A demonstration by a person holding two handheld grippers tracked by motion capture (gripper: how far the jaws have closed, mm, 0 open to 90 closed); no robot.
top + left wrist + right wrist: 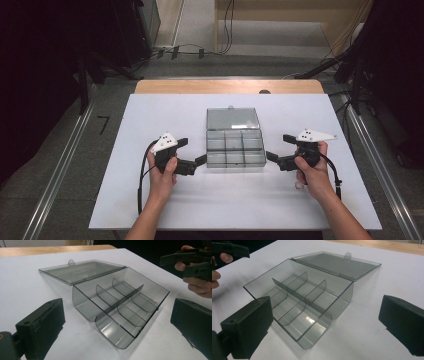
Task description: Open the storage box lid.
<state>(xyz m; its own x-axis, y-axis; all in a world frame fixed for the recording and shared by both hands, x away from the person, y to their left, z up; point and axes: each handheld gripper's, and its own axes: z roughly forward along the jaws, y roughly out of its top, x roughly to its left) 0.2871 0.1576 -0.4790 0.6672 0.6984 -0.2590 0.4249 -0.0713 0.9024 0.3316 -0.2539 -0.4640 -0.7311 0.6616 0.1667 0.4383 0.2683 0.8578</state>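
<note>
Both my left tongs (202, 160) and right tongs (270, 155) gape, flanking the empty open box (235, 145); I'd approach level, gently.

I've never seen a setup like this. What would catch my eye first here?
Likely the clear smoky box in the middle of the white table, its lid lying open and flat behind six empty compartments. Next, the two black claws held by a person's hands: the left claw and right claw point at the box from either side, both open, touching nothing.
</note>
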